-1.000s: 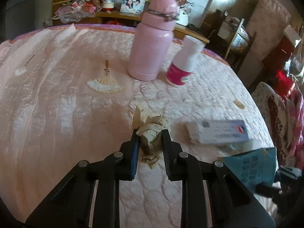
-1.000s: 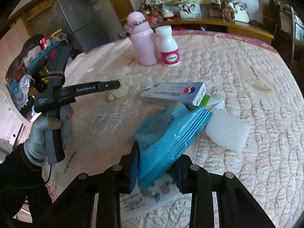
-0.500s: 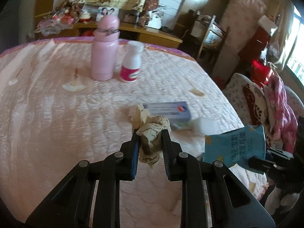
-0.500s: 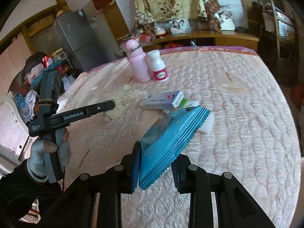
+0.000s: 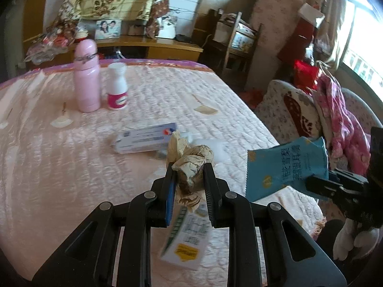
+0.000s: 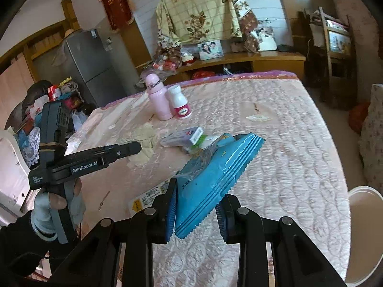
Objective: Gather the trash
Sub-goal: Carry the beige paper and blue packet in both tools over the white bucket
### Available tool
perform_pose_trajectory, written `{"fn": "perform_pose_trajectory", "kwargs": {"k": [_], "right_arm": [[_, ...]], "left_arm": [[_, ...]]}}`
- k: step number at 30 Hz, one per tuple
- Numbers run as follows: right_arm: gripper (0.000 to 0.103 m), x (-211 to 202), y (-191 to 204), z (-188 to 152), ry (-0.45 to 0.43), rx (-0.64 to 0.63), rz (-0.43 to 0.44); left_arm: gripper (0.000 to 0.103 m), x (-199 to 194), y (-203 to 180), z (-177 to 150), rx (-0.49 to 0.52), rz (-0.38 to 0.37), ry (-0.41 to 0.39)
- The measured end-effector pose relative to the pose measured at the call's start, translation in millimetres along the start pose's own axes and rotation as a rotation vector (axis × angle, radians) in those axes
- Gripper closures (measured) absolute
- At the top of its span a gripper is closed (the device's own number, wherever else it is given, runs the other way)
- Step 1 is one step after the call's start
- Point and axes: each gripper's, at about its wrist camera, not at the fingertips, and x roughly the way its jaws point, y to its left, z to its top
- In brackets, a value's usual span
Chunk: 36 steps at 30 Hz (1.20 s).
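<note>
My left gripper (image 5: 189, 179) is shut on a crumpled beige tissue (image 5: 190, 160) and holds it above the pink quilted table (image 5: 59, 167). My right gripper (image 6: 197, 201) is shut on a blue snack wrapper (image 6: 215, 167), lifted off the table; the wrapper also shows in the left wrist view (image 5: 287, 165). The left gripper with the tissue (image 6: 143, 143) shows in the right wrist view (image 6: 134, 148). A white leaflet with a yellow patch (image 5: 186, 244) lies near the table's front edge.
A pink flask (image 5: 86, 76) and a white pill bottle (image 5: 117, 86) stand at the back. A long medicine box (image 5: 143, 141) and white packaging (image 5: 213, 146) lie mid-table. A white bin rim (image 6: 366, 234) shows beside the table at right. Chairs with clothes (image 5: 335, 119) stand to the right.
Both grippers have risen and drawn back from the table with the tissue and the blue wrapper still held. The left view has swung right, and the white bin has come into the right view.
</note>
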Motion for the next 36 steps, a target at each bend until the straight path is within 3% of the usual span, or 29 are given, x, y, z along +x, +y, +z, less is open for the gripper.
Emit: {"fn": "perform_pose_trajectory", "kwargs": {"k": [16,36], "right_arm": [[0.075,-61.6,-54.4,-13.2,-0.069,0.069,-0.095],[0.075,-110.2,-121.9,-38.4,-0.108,0.186,-0.202]], "left_arm": [[0.083,19.7,-83.8,3.2,0.115,-0.07,0.017],[0.083,59.3,-173.0,2.7,0.204,-0.16,0.064]]}}
